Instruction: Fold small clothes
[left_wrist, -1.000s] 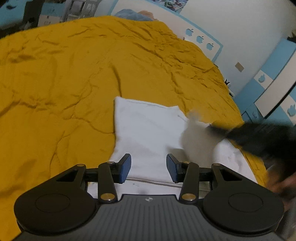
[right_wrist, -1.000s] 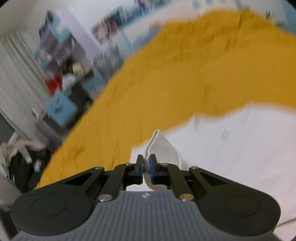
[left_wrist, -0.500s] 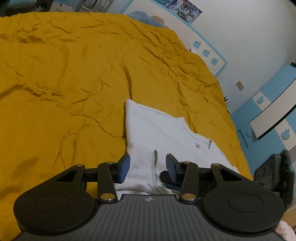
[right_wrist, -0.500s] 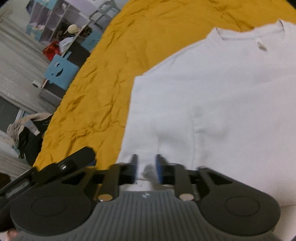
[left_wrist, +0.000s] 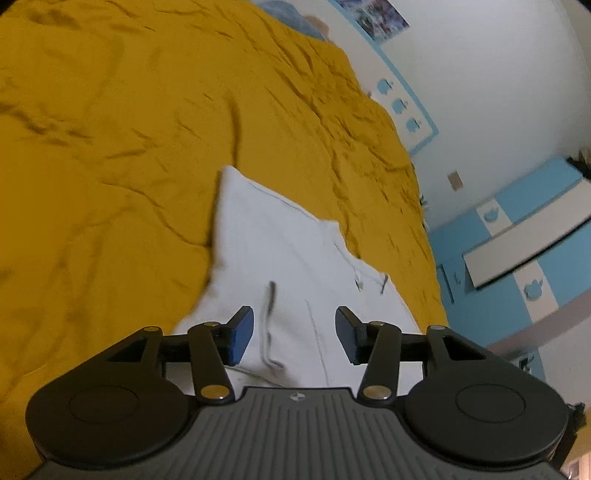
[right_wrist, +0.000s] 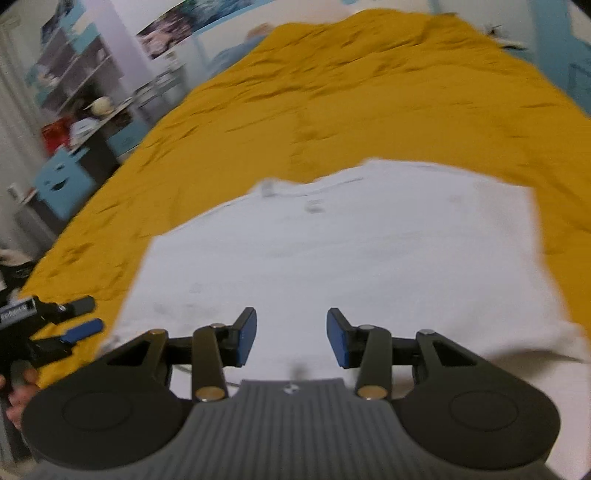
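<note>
A small white T-shirt (left_wrist: 280, 243) lies flat on the yellow bedspread (left_wrist: 110, 129), its collar toward the right in the left wrist view. My left gripper (left_wrist: 294, 325) hovers low over the shirt's near edge, where a folded-in seam runs between its fingers; the jaws are opening and no pad presses on the cloth. In the right wrist view the shirt (right_wrist: 351, 251) spreads ahead, collar at the far left. My right gripper (right_wrist: 291, 332) hangs over its near part, jaws opening, nothing pinched. The left gripper (right_wrist: 85, 316) shows at the far left edge, beside the shirt's corner.
The yellow bedspread (right_wrist: 369, 92) stretches far beyond the shirt. Blue and white cabinets (left_wrist: 517, 221) stand past the bed's right side. Shelves and a blue box (right_wrist: 62, 181) stand off the left side. A hand (right_wrist: 18, 391) holds the left gripper's handle.
My right gripper let go of the pinched white fold, opened and swung over the flat shirt. The left gripper sank a little, rolled, and its jaws widened slightly.
</note>
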